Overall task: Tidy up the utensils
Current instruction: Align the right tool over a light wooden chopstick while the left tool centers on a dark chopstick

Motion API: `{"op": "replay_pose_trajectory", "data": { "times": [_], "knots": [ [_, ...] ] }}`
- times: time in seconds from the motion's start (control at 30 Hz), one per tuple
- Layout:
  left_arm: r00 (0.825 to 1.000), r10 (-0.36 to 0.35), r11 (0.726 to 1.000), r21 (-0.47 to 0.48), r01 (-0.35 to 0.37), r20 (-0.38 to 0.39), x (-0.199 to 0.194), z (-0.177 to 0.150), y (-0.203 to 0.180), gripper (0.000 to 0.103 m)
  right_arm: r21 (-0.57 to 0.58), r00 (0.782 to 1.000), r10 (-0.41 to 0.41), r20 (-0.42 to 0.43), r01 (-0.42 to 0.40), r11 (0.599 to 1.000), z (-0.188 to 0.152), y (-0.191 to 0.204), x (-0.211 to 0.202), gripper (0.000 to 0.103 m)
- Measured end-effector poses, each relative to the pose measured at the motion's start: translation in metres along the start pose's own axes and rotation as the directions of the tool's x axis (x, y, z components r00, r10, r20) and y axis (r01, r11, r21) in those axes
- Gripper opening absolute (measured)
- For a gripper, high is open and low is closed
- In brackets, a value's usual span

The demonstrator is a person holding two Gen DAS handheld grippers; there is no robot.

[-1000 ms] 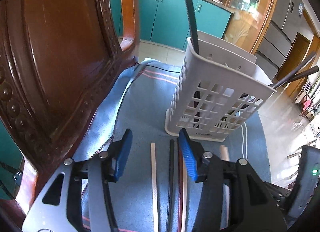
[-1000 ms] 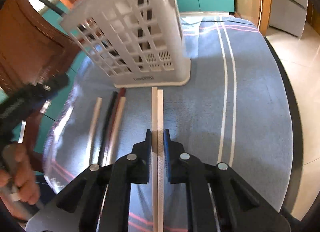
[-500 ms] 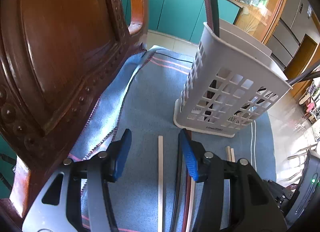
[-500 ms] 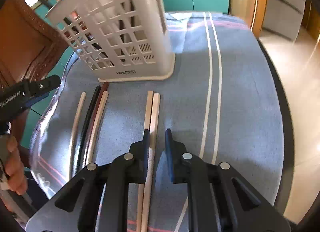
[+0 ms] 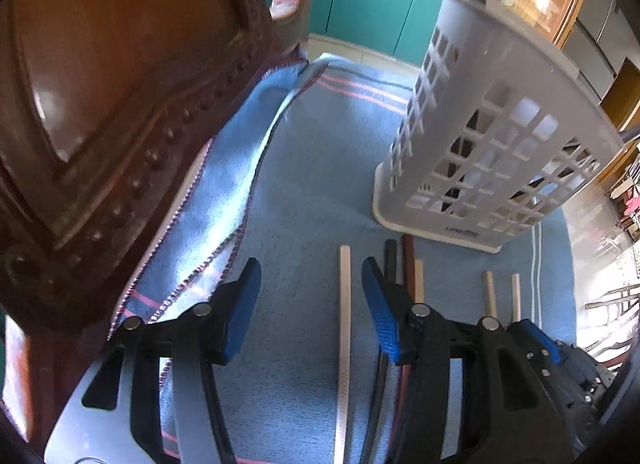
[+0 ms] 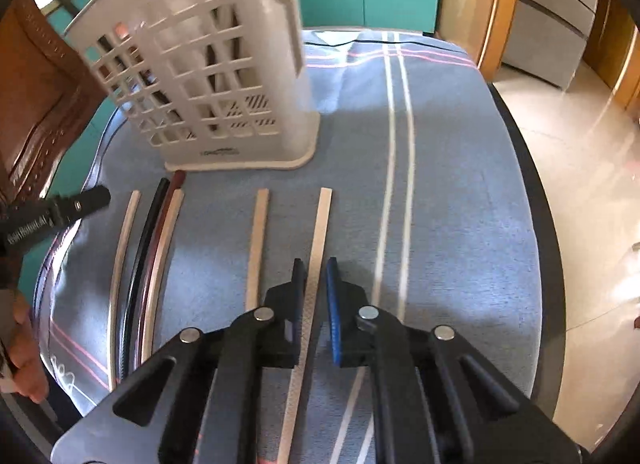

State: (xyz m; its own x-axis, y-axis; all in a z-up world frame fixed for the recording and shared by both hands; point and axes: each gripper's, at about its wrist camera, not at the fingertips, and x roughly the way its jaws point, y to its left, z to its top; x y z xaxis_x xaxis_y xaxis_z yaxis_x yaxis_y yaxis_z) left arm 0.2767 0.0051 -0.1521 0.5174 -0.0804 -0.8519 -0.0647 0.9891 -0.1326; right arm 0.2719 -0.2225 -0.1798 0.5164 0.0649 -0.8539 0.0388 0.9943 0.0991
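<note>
A white slotted utensil basket (image 5: 492,136) (image 6: 208,76) stands on the blue cloth and holds dark chopsticks. Several chopsticks lie in front of it. My left gripper (image 5: 308,304) is open, low over the cloth, with a pale chopstick (image 5: 344,328) between its fingers, near the right finger. A black chopstick (image 5: 390,260) and a dark red one (image 5: 408,260) lie just right of it. My right gripper (image 6: 314,292) is slightly open, straddling a pale chopstick (image 6: 320,232). Another pale chopstick (image 6: 258,236) lies apart to its left.
A carved wooden chair (image 5: 112,96) rises close on the left. The blue striped cloth (image 6: 440,184) covers a round table whose dark edge (image 6: 536,192) curves along the right. The left gripper (image 6: 52,212) and a hand show at the left of the right wrist view.
The right gripper opened slightly and the two pale chopsticks it held together now lie apart, one between its fingers. The left gripper drew back and shifted left, so one pale chopstick lies between its fingers.
</note>
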Motion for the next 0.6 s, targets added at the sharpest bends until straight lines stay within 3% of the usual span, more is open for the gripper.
{"op": "replay_pose_trajectory", "data": {
  "times": [0.27, 0.6],
  "knots": [
    [0.998, 0.032, 0.998, 0.063, -0.029, -0.046, 0.026, -0.007, -0.020, 0.053, -0.041, 0.999, -0.031, 0.023, 0.032, 0.999, -0.003, 0.007, -0.002, 0.013],
    [0.998, 0.057, 0.994, 0.092, -0.054, -0.032, 0.028, -0.010, -0.026, 0.053, -0.057, 0.997, -0.056, 0.054, 0.059, 0.997, -0.003, 0.015, -0.002, 0.014]
  ]
}}
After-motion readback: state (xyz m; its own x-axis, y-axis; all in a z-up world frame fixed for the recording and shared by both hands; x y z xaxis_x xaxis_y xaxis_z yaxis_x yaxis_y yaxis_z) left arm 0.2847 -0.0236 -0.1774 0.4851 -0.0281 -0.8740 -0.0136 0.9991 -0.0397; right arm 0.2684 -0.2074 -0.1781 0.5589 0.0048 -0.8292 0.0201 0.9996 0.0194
